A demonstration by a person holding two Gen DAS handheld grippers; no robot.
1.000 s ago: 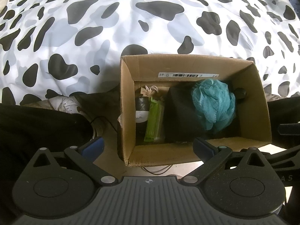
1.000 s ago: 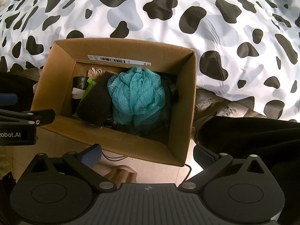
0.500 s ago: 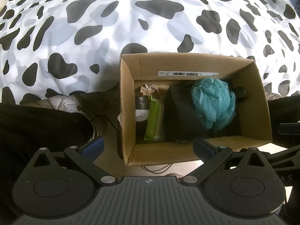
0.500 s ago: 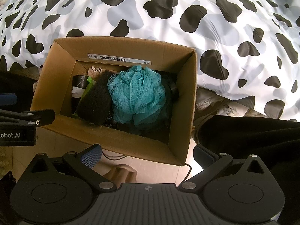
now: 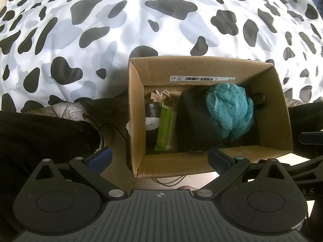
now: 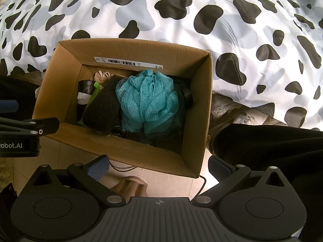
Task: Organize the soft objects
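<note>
An open cardboard box [image 5: 137,109] [image 6: 199,109] stands on the floor against a bed. Inside lie a teal mesh bath puff [image 5: 230,109] [image 6: 148,102], a black sponge block [image 5: 193,125] [image 6: 103,109], a green packet [image 5: 165,125] and a dark roll [image 5: 151,111]. My left gripper [image 5: 159,158] is open and empty, hovering above the box's near wall. My right gripper [image 6: 159,166] is open and empty, above the box's near right corner. The left gripper's body also shows in the right wrist view [image 6: 28,129].
A cow-print duvet [image 5: 121,20] [image 6: 222,16] covers the bed behind the box. White shoes [image 5: 76,111] [image 6: 238,117] and black cloth [image 5: 40,137] [image 6: 272,147] lie on both sides. A black cable [image 5: 171,182] runs on the floor in front.
</note>
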